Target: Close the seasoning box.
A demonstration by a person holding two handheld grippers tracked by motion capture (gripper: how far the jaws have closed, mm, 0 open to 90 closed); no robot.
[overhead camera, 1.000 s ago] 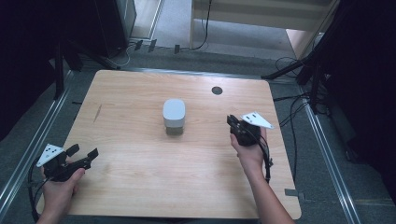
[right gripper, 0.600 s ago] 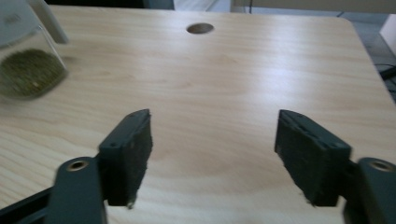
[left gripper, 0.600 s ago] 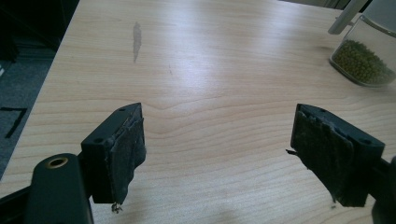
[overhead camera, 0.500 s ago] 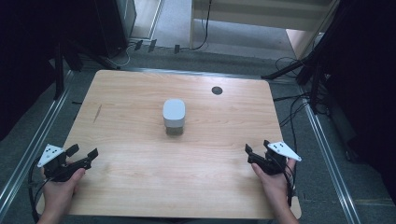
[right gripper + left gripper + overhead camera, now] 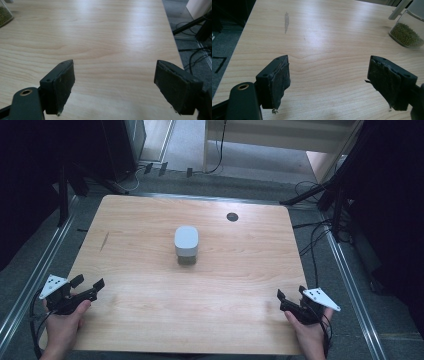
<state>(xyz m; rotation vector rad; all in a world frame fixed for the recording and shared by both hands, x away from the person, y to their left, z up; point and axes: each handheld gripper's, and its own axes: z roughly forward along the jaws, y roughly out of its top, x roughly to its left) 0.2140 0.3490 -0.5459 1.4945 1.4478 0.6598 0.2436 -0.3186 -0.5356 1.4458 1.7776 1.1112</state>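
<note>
A clear jar with a white lid [image 5: 186,245] stands upright near the middle of the wooden table [image 5: 240,255]; green beans fill its lower part [image 5: 405,35]. My left gripper [image 5: 89,285] rests at the table's front left corner, open with nothing between its pads [image 5: 279,82]. At the front right corner my right gripper [image 5: 290,299] is open too, its pads [image 5: 62,86] wide apart over bare wood. Both grippers are far from the jar, whose corner shows at the right gripper view's top left [image 5: 4,15].
A small dark round hole [image 5: 232,216] marks the table's far right part. A grey streak [image 5: 286,21] stains the wood at the left. Cables [image 5: 312,240] and dark stand legs lie on the floor to the right, beyond the table's edge.
My right gripper has drawn back from beside the jar to the front right corner of the table. The left gripper and the jar have stayed put.
</note>
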